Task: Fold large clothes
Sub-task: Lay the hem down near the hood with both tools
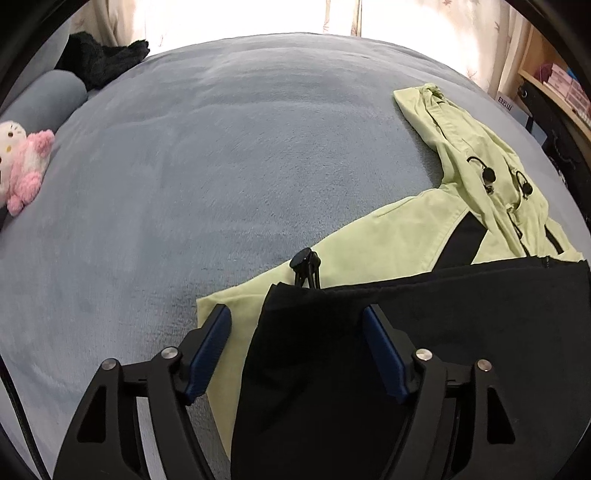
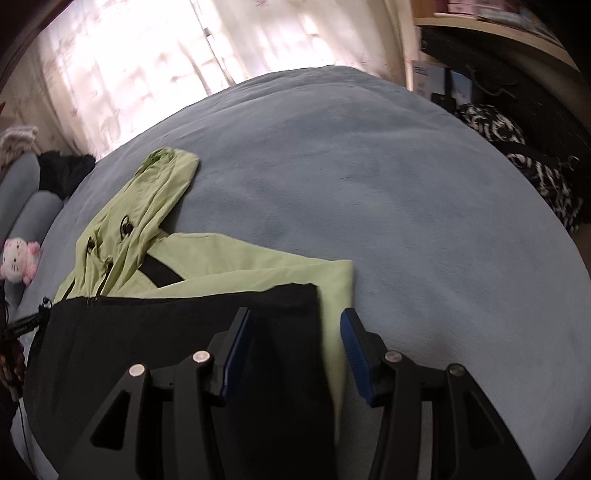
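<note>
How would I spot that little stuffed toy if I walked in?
Start at the wide blue-grey fleece bed cover and follow it to the edge with the grey bolster pillow. The small white-and-pink plush cat toy lies just below it, the only pink thing there.

Grey-blue bed (image 1: 221, 155): green-black jacket (image 1: 406, 229), pink plush (image 1: 22, 166), bolster (image 1: 48, 96).

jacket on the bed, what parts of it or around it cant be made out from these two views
- Jacket lower half: both views, cut off by the bottom edge and covered by each hand-held gripper.
- Jacket's green body: both views, under the folded black panel.
- Shelf items: right wrist view, blurred and cut by the top edge.
</note>
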Action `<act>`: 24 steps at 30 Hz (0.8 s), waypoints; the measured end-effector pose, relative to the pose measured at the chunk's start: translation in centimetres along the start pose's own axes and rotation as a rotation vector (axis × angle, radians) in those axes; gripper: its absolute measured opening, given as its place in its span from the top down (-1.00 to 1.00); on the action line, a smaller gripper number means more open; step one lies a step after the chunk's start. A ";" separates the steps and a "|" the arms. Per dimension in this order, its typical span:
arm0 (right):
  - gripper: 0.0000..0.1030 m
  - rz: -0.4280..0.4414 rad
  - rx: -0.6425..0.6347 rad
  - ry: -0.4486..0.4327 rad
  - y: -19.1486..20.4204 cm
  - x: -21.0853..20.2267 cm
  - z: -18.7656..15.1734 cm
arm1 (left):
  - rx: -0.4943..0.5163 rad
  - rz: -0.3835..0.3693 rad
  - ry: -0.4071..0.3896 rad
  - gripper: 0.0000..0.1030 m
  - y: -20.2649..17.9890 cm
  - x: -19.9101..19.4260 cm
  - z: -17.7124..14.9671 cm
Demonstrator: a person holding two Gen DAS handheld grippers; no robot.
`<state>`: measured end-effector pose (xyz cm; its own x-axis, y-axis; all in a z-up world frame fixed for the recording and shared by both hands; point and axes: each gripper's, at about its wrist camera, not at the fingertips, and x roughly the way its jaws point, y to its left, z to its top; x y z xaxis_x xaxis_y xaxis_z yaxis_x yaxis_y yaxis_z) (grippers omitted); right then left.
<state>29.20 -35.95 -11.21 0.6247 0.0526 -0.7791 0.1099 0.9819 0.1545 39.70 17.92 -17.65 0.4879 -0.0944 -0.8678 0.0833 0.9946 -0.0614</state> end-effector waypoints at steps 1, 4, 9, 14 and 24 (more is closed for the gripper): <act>0.04 -0.002 -0.013 0.012 0.3 0.3 0.1 | 0.003 0.001 0.000 -0.45 0.0 0.1 0.0; 0.04 -0.021 -0.044 0.049 1.1 1.5 -0.1 | -0.005 -0.007 0.005 -0.47 0.2 0.4 0.0; 0.64 -0.084 -0.061 -0.009 1.7 1.0 -0.9 | 0.006 0.028 -0.045 0.41 -0.5 -0.3 -0.7; 0.76 -0.102 -0.090 -0.145 3.0 -3.3 -1.7 | 0.050 0.106 -0.142 0.83 -2.5 -3.3 -1.7; 0.77 -0.105 -0.134 -0.472 6.6 -12.4 1.1 | -0.096 0.133 -0.393 0.85 -1.5 -13.7 -0.9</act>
<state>23.04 -30.34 0.09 0.9006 -0.1058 -0.4217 0.1101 0.9938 -0.0141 32.10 17.71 -6.15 0.7845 0.0449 -0.6185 -0.0754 0.9969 -0.0232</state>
